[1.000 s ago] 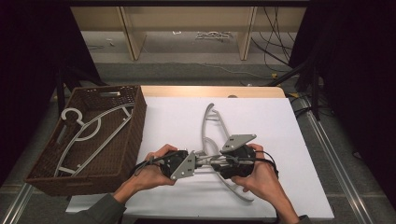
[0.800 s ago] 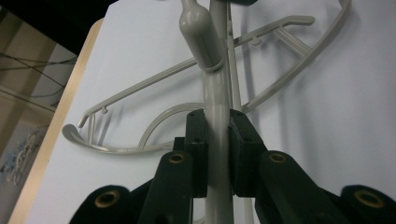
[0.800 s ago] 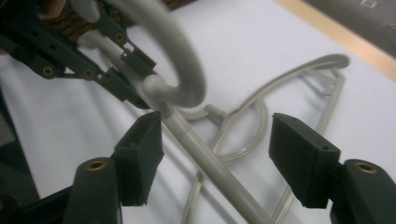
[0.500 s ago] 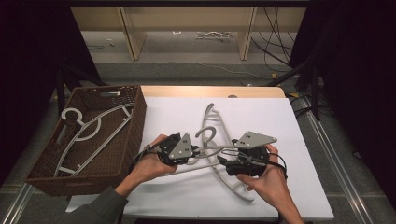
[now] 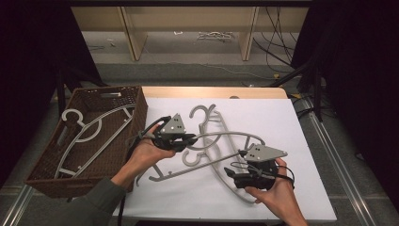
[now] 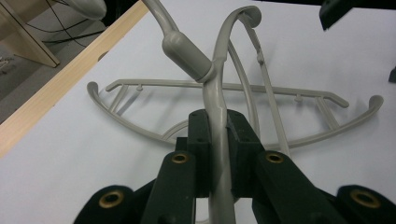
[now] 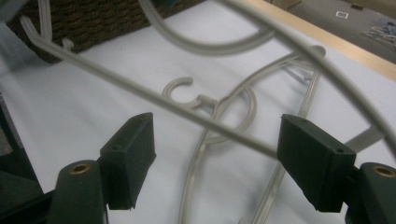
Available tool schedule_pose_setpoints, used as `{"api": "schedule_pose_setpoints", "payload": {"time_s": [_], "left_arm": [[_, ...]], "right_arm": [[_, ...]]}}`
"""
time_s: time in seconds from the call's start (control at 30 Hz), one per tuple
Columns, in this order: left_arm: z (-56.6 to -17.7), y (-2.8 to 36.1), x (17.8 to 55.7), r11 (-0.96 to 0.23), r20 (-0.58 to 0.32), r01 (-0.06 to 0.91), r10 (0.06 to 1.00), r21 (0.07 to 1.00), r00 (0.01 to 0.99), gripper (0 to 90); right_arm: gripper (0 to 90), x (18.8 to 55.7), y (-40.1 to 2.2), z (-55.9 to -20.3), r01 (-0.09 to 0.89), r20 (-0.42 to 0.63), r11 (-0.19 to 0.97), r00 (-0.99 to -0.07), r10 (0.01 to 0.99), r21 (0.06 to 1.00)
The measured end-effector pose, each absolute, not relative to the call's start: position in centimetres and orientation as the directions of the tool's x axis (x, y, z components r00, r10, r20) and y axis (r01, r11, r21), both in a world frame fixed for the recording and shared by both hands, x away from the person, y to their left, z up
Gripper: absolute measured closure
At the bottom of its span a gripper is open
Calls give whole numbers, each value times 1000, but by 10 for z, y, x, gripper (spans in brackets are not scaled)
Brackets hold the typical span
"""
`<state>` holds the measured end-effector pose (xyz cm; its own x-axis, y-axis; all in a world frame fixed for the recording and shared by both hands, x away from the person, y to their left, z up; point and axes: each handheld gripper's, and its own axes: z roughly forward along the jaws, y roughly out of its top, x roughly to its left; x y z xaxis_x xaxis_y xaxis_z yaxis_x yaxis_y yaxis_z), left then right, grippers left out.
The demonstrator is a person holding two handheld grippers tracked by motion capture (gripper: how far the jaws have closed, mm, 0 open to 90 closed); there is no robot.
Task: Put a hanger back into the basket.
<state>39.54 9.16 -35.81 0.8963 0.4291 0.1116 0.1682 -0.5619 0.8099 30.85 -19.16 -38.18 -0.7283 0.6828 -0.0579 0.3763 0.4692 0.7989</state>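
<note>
Holding one grey hanger (image 6: 219,93) clamped in my left gripper (image 5: 181,140), I keep my right gripper (image 5: 241,180) spread apart above the other hanger (image 5: 226,176).

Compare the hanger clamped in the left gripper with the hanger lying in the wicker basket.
The held hanger is raised off the white table cover at the gripped end, while the basket hanger lies loose inside the brown wicker basket. The left gripper pinches the held hanger's arm; nothing grips the basket hanger. The held hanger crosses over another hanger on the table; the basket hanger lies alone. Both are grey plastic with a curved hook.
</note>
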Motion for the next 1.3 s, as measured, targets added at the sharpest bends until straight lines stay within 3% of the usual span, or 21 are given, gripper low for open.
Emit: {"api": "schedule_pose_setpoints", "payload": {"time_s": [0.5, 0.83, 1.3], "left_arm": [[-296, 119, 400, -490, 105, 176, 494, 854, 863, 816], [-276, 151, 406, -525, 180, 167, 547, 835, 817, 816], [-275, 236, 414, -496, 225, 206, 674, 844, 703, 816]], "right_arm": [[269, 304, -197, -404, 402, -40, 467, -724, 689, 788], [261, 303, -195, -414, 419, -36, 486, -728, 685, 767], [261, 304, -193, -418, 420, -34, 489, -730, 682, 765]]}}
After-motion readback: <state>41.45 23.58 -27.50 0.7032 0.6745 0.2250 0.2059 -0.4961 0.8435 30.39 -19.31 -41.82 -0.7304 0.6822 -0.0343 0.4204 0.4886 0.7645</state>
